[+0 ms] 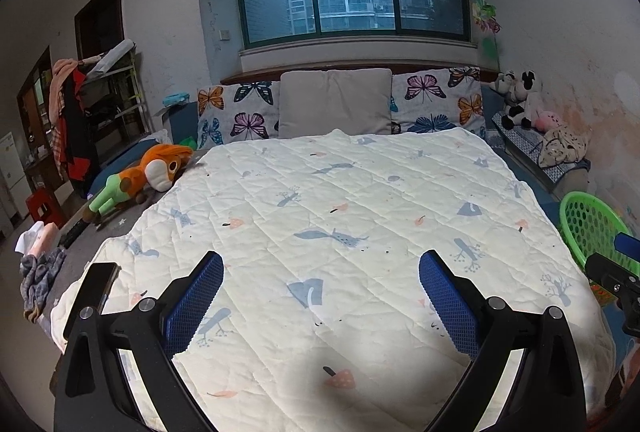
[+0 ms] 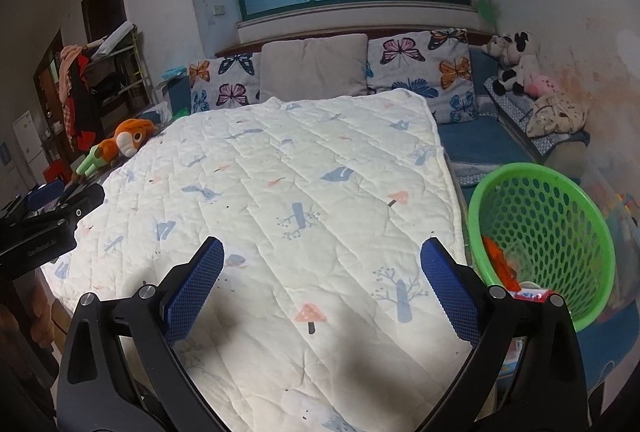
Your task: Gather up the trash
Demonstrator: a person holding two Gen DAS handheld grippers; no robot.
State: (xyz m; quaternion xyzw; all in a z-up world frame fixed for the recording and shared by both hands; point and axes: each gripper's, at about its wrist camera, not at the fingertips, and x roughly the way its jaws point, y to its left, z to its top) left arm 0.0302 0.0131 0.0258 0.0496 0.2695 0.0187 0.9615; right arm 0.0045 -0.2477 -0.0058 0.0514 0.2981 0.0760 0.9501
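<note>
1. The bed is the biggest thing here. A white quilt [image 2: 304,192] with little trees and mushrooms on it lies flat over it. I see no trash on the quilt.
2. Pillows stand along the wall at the far end, a plain grey pillow [image 1: 335,103] in the middle and butterfly pillows [image 1: 436,100] on both sides.
3. The green basket [image 2: 560,216] sits off the right side of the bed, just beside my right claw. I think it is there so trash can drop in with a short reach. Some red and orange wrappers [image 2: 502,264] lie at the bottom of it, so I think some of the job is done.
4. An orange stuffed toy [image 1: 152,172] lies at the left edge of the bed. It is a toy, not trash, so I would leave it.
5. A small heap of cloth [image 1: 38,280] and a pink tissue pack [image 1: 42,237] sit on the left, off the quilt. I cannot tell if any of it is trash.
6. My left claw [image 1: 320,296] is wide open over the quilt and holds nothing.
7. My right claw [image 2: 322,288] is wide open too, with nothing in it. I think both are open so they are ready to grab the next bit.
</note>
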